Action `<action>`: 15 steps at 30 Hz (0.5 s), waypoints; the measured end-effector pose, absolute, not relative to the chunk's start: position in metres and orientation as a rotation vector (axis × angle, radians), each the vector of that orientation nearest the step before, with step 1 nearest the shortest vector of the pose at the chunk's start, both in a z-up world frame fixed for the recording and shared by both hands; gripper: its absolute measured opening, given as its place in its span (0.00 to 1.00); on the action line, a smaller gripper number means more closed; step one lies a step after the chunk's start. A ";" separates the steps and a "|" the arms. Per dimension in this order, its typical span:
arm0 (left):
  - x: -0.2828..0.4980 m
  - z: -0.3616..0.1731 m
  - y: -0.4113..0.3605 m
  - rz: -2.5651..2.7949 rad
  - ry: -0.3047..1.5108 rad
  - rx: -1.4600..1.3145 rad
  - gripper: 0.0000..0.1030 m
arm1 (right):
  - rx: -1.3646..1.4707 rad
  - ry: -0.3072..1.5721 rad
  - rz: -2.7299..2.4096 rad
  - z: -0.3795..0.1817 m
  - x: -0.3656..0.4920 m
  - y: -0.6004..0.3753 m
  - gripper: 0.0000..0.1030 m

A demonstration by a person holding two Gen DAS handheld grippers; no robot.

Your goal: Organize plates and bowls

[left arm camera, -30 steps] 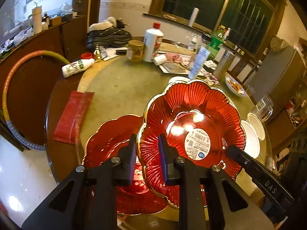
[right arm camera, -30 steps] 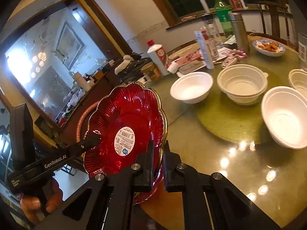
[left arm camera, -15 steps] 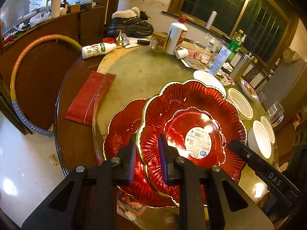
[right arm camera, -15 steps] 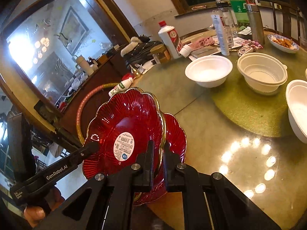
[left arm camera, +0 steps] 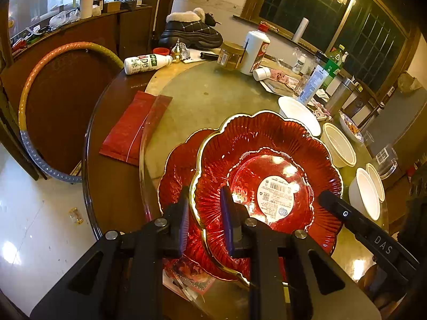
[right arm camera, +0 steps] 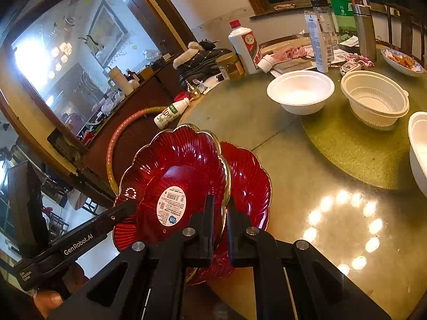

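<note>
Both jaws pinch the rim of one red scalloped plate [left arm camera: 269, 165]: left gripper [left arm camera: 204, 221] on one edge, right gripper [right arm camera: 220, 222] opposite. Its white barcode sticker [right arm camera: 171, 205] faces up; the arms read "DAS" and "GenRobot.AI". Lower than a second ago, it hangs tilted over a second red plate [right arm camera: 249, 184] on the glass-topped bench [right arm camera: 307, 176], white bowls [right arm camera: 300, 90] beyond.

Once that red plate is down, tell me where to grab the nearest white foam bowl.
Probably best by the rim: the white foam bowl stands upright and open, its thin lip flaring outward. Come from above on the side facing the red plates, one finger inside the wall, one outside. That side has bare table; the far side is crowded by bottles and clutter.
</note>
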State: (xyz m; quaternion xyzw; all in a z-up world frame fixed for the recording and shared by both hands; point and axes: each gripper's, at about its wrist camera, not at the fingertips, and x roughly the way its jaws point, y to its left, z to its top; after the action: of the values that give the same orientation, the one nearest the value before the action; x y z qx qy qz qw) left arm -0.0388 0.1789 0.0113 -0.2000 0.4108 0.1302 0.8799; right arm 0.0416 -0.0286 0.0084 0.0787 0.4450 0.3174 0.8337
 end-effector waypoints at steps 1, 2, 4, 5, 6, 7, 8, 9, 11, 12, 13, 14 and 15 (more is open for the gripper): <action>-0.039 0.011 0.179 0.271 0.856 -0.418 0.18 | 0.164 0.943 0.672 0.008 0.041 -0.028 0.07; -0.039 0.011 0.179 0.271 0.855 -0.414 0.18 | 0.164 0.943 0.671 0.008 0.041 -0.028 0.07; -0.039 0.011 0.179 0.270 0.855 -0.411 0.18 | 0.165 0.943 0.671 0.008 0.041 -0.028 0.07; -0.039 0.011 0.179 0.269 0.854 -0.410 0.18 | 0.166 0.942 0.671 0.008 0.041 -0.028 0.07; -0.040 0.011 0.178 0.269 0.852 -0.409 0.18 | 0.168 0.943 0.671 0.008 0.041 -0.028 0.07; -0.040 0.012 0.178 0.269 0.850 -0.407 0.18 | 0.170 0.943 0.671 0.008 0.040 -0.029 0.07; -0.040 0.011 0.177 0.269 0.848 -0.406 0.18 | 0.171 0.940 0.671 0.008 0.040 -0.029 0.07; -0.040 0.010 0.177 0.268 0.848 -0.404 0.18 | 0.171 0.939 0.670 0.008 0.040 -0.029 0.07; -0.039 0.011 0.175 0.267 0.850 -0.403 0.18 | 0.173 0.938 0.669 0.008 0.040 -0.031 0.07; -0.038 0.009 0.174 0.269 0.852 -0.399 0.18 | 0.175 0.939 0.668 0.007 0.040 -0.032 0.07; -0.038 0.009 0.173 0.270 0.853 -0.396 0.18 | 0.178 0.941 0.667 0.007 0.041 -0.033 0.07; -0.037 0.008 0.172 0.272 0.856 -0.394 0.18 | 0.179 0.943 0.667 0.005 0.042 -0.034 0.07; -0.037 0.007 0.172 0.273 0.859 -0.394 0.18 | 0.181 0.946 0.667 0.004 0.042 -0.035 0.07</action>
State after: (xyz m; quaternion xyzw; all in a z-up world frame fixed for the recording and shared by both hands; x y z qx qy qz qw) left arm -0.0370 0.1718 0.0072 -0.1890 0.4122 0.1312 0.8816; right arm 0.0423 -0.0346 0.0041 0.0855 0.4462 0.3147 0.8334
